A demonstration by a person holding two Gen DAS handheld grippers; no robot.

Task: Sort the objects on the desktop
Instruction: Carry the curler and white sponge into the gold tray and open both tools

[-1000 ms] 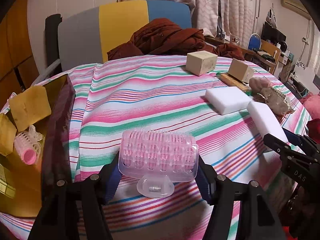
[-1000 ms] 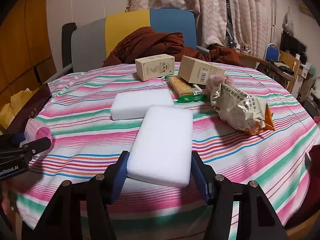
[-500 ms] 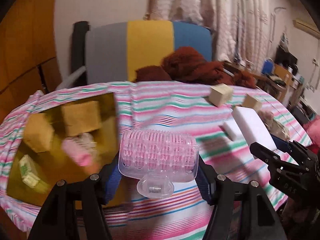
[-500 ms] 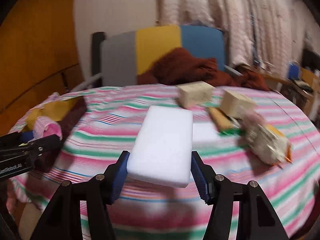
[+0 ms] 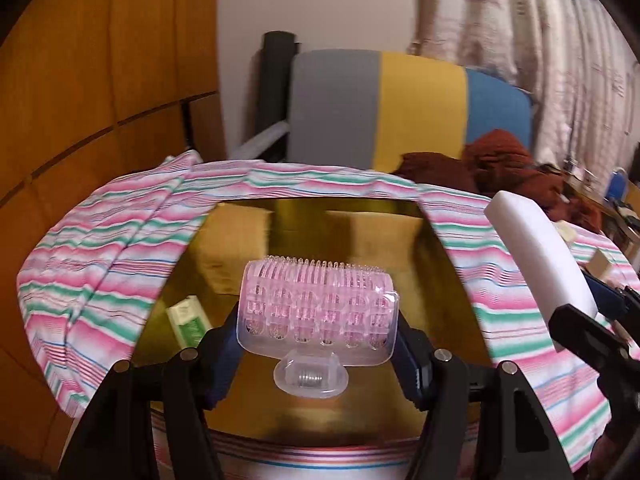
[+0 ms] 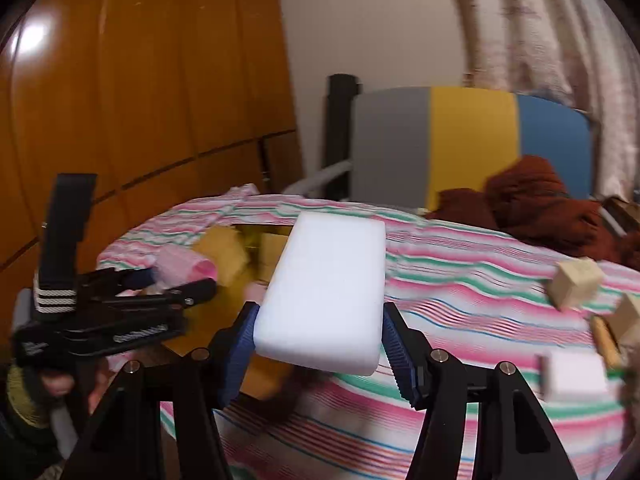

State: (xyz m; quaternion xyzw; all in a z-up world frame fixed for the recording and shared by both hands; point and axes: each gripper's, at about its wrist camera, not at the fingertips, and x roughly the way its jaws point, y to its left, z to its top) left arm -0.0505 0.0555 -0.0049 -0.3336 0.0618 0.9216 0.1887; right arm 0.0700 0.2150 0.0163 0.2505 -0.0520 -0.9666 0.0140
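My left gripper (image 5: 318,354) is shut on a clear pink hair roller (image 5: 318,316) and holds it above the gold-lined box (image 5: 440,280) on the striped tablecloth. Inside the box lie yellow sponges (image 5: 236,240) and a small green-and-white packet (image 5: 190,320). My right gripper (image 6: 320,344) is shut on a white foam sponge (image 6: 328,288), lifted over the table just right of the box (image 6: 276,240). In the right wrist view the left gripper (image 6: 160,288) with its pink roller (image 6: 184,266) sits at the left. The white sponge (image 5: 540,256) shows at the right of the left wrist view.
Further right on the striped cloth (image 6: 460,280) lie a tan cube box (image 6: 576,280), a second white sponge (image 6: 572,372) and other blurred items. A grey, yellow and blue chair (image 5: 400,112) with a brown garment (image 5: 500,164) stands behind the table. Wooden panelling (image 5: 100,80) fills the left.
Both grippers have swung left and risen with their loads. The box has come from the left edge to under the roller. The right-hand table items have slid toward the right edge.
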